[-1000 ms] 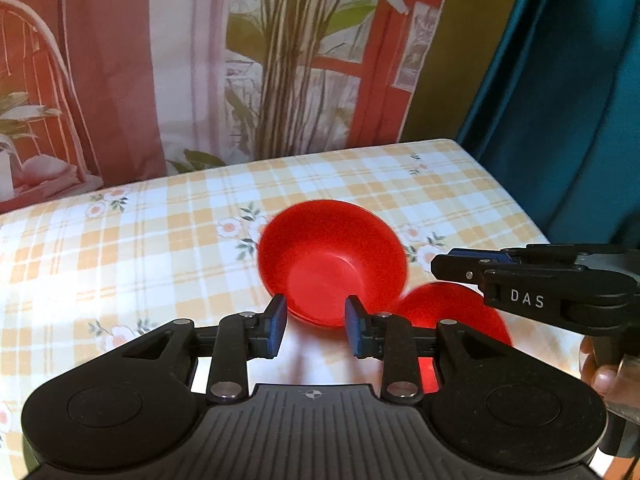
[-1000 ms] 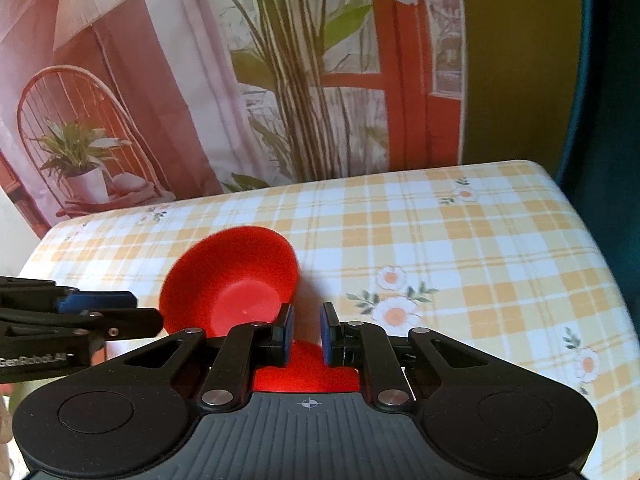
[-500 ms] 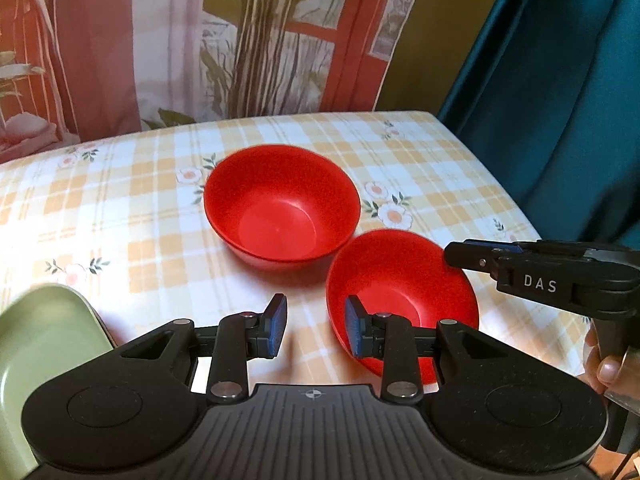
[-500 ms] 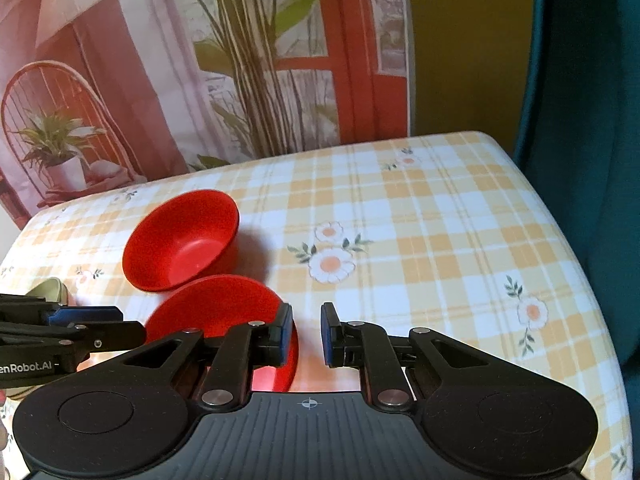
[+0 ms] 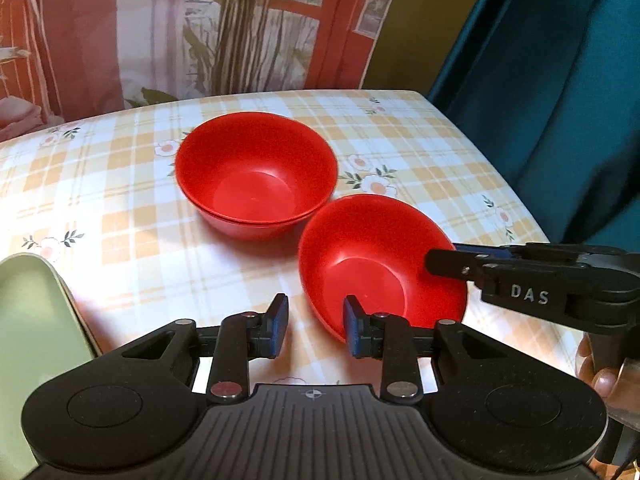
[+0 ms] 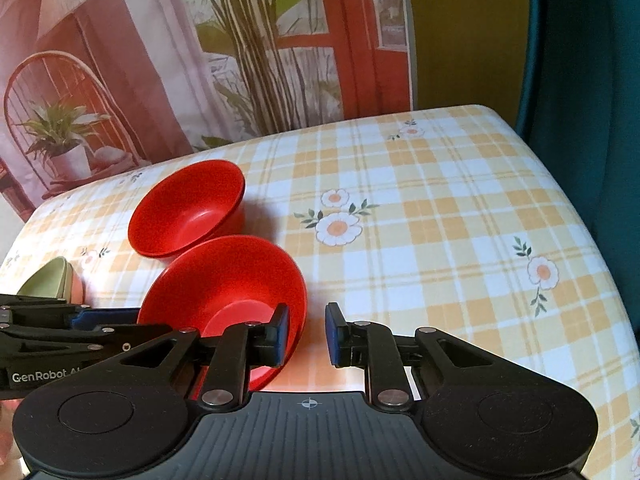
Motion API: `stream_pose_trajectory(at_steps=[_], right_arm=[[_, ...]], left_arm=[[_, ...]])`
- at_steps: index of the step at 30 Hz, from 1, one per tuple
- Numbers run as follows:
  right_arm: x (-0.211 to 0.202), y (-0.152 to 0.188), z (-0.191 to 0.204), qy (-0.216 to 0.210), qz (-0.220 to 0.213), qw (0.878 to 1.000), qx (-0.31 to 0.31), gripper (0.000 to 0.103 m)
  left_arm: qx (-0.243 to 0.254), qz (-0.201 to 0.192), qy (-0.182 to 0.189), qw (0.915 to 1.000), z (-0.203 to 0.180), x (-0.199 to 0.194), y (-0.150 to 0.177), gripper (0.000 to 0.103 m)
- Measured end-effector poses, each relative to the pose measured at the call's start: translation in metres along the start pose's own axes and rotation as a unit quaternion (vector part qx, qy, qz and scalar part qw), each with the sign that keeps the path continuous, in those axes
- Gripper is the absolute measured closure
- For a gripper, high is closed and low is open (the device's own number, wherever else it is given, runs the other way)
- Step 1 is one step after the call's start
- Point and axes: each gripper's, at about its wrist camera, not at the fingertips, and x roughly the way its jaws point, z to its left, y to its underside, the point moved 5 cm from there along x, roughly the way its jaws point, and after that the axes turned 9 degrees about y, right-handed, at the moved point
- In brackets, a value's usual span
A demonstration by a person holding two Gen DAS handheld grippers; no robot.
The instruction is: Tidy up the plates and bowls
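Observation:
Two red bowls sit on the checked tablecloth. The far bowl (image 5: 256, 176) (image 6: 188, 208) shows a doubled rim, like two nested. Around the near bowl (image 5: 380, 264) (image 6: 224, 280) stand both grippers. My left gripper (image 5: 316, 326) is at its near-left rim with jaws closing; cloth and a sliver of the rim show in the gap, and no pad presses on the bowl. In the right wrist view the left gripper (image 6: 108, 318) reaches that rim from the left. My right gripper (image 6: 306, 334) (image 5: 440, 260) straddles the opposite rim, one finger over the inside, a gap still showing.
A pale green plate (image 5: 32, 340) lies at the near left; in the right wrist view it (image 6: 48, 280) lies on a pink one (image 6: 76, 290). The table's right edge (image 5: 500, 172) drops off beside a teal curtain (image 5: 560, 80). A printed backdrop (image 6: 200, 60) stands behind the table.
Both grippers have drawn back from the far bowl, which looks smaller now. The near bowl has come fully into view between them, and the green plate has appeared at the left.

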Motion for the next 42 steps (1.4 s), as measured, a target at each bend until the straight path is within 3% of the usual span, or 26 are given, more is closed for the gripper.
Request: stream_pose_trajectory(at_steps=[7, 30, 42], right_arm=[[-0.003, 0.005, 0.003, -0.005, 0.003, 1.000, 0.002, 0.092], [-0.007, 0.008, 0.009, -0.010, -0.003, 1.000, 0.002, 0.094], [-0.033, -0.012, 0.006, -0.006, -0.032, 0.999, 0.005, 0.094]], left_arm=[[0.011, 0.001, 0.004, 0.9999, -0.005, -0.003, 0.002, 0.083], [-0.002, -0.005, 0.004, 1.0000, -0.003, -0.012, 0.006, 0.084], [0.019, -0.028, 0.011, 0.9994, -0.020, -0.033, -0.009, 0.084]])
